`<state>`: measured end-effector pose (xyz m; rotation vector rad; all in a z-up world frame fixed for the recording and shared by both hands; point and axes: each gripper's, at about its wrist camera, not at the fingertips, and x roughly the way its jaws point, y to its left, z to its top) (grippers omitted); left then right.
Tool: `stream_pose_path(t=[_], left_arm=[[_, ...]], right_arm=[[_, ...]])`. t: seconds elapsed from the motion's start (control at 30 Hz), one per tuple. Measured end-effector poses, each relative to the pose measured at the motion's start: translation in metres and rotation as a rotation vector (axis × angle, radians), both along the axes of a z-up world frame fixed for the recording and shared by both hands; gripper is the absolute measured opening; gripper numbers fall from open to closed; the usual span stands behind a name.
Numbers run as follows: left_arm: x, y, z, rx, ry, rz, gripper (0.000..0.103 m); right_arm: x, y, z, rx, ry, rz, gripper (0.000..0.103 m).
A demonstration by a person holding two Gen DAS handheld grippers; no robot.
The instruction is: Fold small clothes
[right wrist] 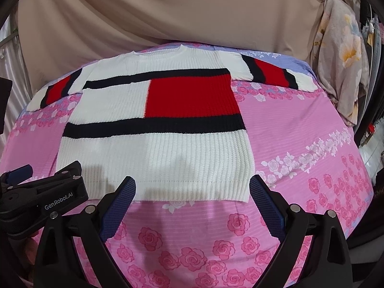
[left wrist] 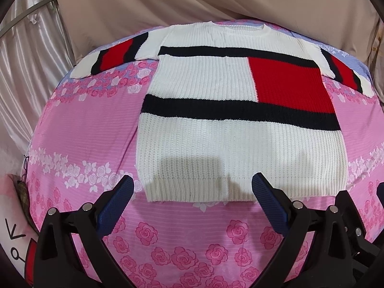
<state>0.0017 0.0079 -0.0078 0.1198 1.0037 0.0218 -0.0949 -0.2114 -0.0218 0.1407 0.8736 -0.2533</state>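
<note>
A white knit sweater (left wrist: pixel 216 144) with black bands and a red block lies flat, sleeves spread, on a pink rose-print sheet (left wrist: pixel 84 124). It also shows in the right wrist view (right wrist: pixel 153 148). My left gripper (left wrist: pixel 193 187) is open and empty, hovering just above the sweater's hem, left of its middle. My right gripper (right wrist: pixel 192 187) is open and empty, over the hem's right part. The left gripper's body (right wrist: pixel 43 199) appears at the left edge of the right wrist view.
Beige and white curtains (left wrist: pixel 168 0) hang behind the bed. A floral cloth bundle (right wrist: pixel 340 60) hangs at the far right. The sheet's front (right wrist: pixel 192 252) spreads below the hem. A printed item (left wrist: pixel 14 240) lies at the bed's left edge.
</note>
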Motion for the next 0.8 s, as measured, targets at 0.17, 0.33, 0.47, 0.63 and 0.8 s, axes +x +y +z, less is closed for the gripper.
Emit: stream_pose_path(t=[0.17, 0.33, 0.47, 0.63, 0.8], left_arm=[[0.0005, -0.0006, -0.0031, -0.003, 0.008, 0.002, 0.096], [0.0013, -0.0026, -0.0048, -0.004, 0.010, 0.002, 0.096], [0.0026, -0.0037, -0.0053, 0.000, 0.014, 0.003, 0.096], [0.0028, -0.0032, -0.0059, -0.002, 0.015, 0.006, 0.096], [0.0042, -0.0023, -0.0083, -0.003, 0.020, 0.005, 0.096]], right_arm=[[0.0011, 0.0005, -0.0011, -0.004, 0.009, 0.000, 0.094], [0.0042, -0.0005, -0.0021, -0.008, 0.016, -0.004, 0.094], [0.0066, -0.0010, -0.0032, -0.007, 0.021, -0.008, 0.094], [0.0066, -0.0001, -0.0042, -0.008, 0.022, -0.008, 0.094], [0.0070, -0.0007, -0.0061, -0.006, 0.026, -0.010, 0.094]])
